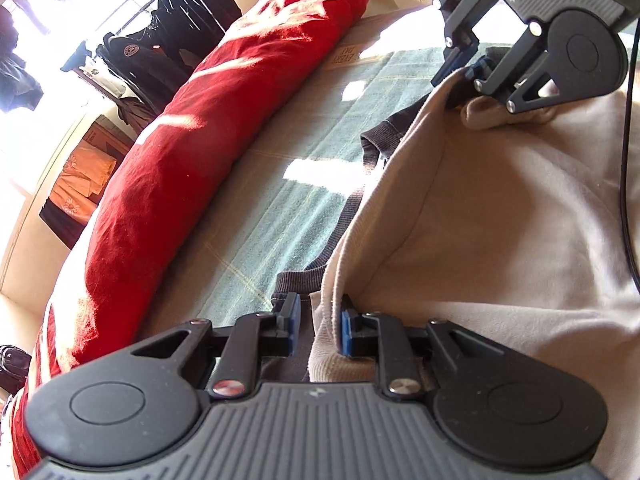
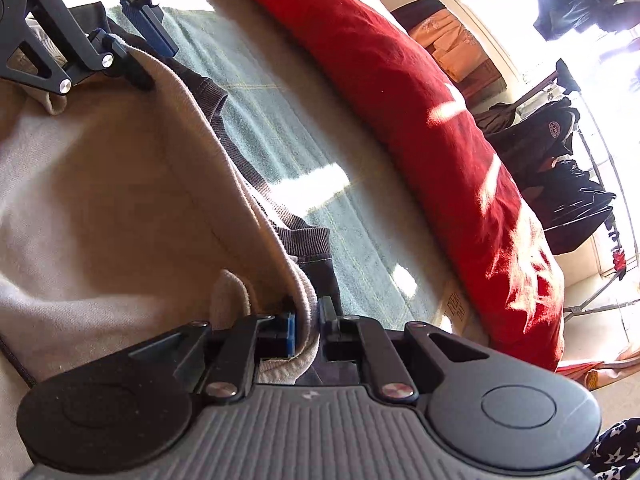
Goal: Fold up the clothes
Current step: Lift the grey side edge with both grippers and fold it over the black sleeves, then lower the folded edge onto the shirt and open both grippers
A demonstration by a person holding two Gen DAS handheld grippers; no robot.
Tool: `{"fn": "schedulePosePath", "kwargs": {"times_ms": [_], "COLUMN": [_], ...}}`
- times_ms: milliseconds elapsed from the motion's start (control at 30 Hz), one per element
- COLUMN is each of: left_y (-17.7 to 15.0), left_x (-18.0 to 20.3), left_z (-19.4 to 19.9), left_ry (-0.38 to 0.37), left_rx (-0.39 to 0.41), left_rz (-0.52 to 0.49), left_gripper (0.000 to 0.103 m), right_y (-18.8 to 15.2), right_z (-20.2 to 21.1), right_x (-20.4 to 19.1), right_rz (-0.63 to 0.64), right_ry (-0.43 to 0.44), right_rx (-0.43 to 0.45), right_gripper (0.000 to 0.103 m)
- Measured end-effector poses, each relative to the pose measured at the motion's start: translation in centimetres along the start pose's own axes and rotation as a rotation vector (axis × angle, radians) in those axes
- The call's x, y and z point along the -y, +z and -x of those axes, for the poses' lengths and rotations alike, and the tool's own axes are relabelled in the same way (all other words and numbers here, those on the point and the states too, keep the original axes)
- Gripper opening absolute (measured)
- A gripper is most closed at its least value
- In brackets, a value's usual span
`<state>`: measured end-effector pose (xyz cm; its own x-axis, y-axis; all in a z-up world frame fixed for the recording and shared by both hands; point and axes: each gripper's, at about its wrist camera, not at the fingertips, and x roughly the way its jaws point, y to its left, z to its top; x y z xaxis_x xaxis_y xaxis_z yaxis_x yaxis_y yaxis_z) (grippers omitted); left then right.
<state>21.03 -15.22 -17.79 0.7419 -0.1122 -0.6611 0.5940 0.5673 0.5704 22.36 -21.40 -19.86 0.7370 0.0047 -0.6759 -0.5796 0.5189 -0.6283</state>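
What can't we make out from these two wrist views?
- Beige garment: its full shape; cut off by the frame edges in both views.
- Dark garment under it: mostly covered by the beige one, type unclear.
- Printed label near the red cushion: too small to read.
- Window area, both views: blown out by sunlight.

From my left claw I make out "EVERY DAY", upside down, on a tan label [image 1: 347, 56] at the edge of the green blanket [image 1: 280, 168]. A round white badge [image 1: 130, 50] sits on a hanging black jacket [image 1: 140, 60], its lettering too small to read.
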Motion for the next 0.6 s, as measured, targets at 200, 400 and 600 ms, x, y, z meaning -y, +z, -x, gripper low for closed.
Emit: {"fn": "schedulePosePath", "kwargs": {"times_ms": [200, 400, 600], "left_y": [-0.2, -0.7, -1.6], "left_x": [-0.7, -4.8, -8.4], "left_z": [-1.5, 0.0, 3.6], "left_ry": [-0.036, -0.168, -0.163], "left_rx": [-0.002, 0.033, 0.043], "left_rz": [0.033, 0.282, 0.444], "left_gripper": [0.025, 0.044, 0.055], "right_y": [-0.1, -0.3, -0.6], "right_z": [-1.7, -1.3, 1.9], "right_x": [0.0, 1.9, 3.6], "right_rz": [-0.021, -0.085, -0.083], "right_ry": [0.028, 0.061, 0.144], "right_rx": [-0.017, -0.002, 0.033], "right_gripper": [0.012, 0.044, 0.066]}}
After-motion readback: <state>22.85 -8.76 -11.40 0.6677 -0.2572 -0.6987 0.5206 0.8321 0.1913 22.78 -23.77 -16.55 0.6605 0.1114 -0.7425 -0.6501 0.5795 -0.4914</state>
